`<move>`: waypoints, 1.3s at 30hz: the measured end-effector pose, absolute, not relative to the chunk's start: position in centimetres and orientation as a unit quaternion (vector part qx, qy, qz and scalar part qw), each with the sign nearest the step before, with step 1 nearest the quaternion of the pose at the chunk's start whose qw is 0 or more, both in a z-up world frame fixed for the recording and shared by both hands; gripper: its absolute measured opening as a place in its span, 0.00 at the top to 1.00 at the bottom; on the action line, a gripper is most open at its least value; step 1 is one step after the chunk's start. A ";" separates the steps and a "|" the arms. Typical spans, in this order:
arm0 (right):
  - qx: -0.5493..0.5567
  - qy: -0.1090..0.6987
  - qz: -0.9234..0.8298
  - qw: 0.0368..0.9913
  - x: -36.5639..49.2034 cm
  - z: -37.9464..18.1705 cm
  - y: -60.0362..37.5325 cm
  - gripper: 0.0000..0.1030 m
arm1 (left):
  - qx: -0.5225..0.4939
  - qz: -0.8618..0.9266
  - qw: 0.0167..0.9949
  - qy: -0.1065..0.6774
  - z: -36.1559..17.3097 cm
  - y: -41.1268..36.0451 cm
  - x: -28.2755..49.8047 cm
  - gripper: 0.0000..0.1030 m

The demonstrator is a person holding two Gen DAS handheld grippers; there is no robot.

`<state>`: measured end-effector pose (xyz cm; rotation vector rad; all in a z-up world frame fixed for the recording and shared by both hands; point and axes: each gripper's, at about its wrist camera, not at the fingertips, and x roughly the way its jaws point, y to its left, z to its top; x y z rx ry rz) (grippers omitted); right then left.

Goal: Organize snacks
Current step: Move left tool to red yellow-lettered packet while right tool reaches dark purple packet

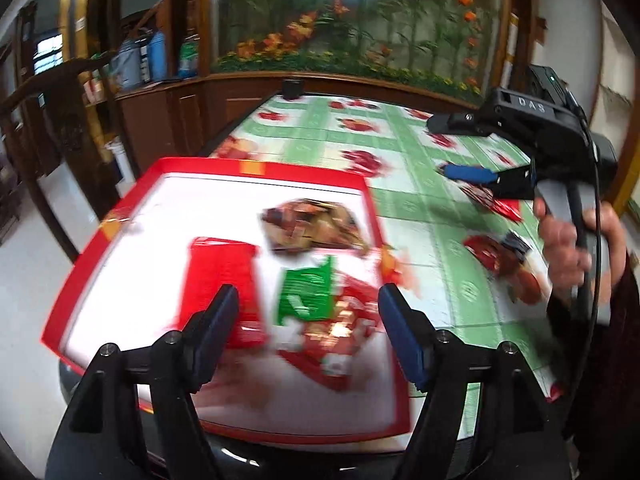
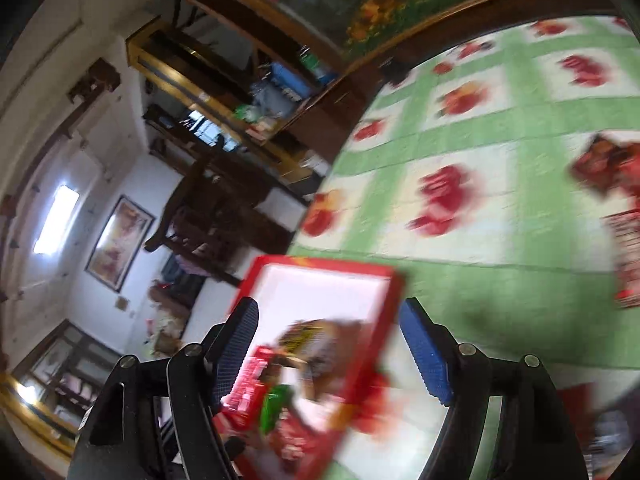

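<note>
While both tongs, left tongs (image 1: 308,308) and right tongs (image 2: 328,344), gape released, next fetch the loose red foil snack packet (image 1: 486,250) from the table (image 1: 420,216) into the red-rimmed white tray (image 1: 360,184).

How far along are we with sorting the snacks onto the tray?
Done: several packets, a green one included, lie on the red tray. In hand: nothing; the left hand-held gripper and right hand-held gripper are open. Left: red packets on the tablecloth.

The far half of my red-rimmed white tray (image 1: 120,216) lies bare; blurred snack packets (image 1: 304,280) crowd its near half.
</note>
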<state>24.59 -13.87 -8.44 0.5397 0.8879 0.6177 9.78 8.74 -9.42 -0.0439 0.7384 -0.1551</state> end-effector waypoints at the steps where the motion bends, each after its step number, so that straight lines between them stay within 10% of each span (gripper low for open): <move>1: 0.256 0.417 0.280 0.826 24.6 -8.4 -15.5 0.27 | -0.015 -0.083 0.929 0.362 -9.4 8.0 9.7 0.30; 11: 0.308 0.406 0.145 0.848 24.0 -9.1 -32.6 0.25 | 0.057 -0.170 0.904 0.388 -10.0 -1.3 9.3 0.30; 39: 0.331 0.480 0.207 0.786 21.5 -10.4 -34.4 0.25 | 0.051 -0.187 0.870 0.453 -12.5 -10.9 17.0 0.30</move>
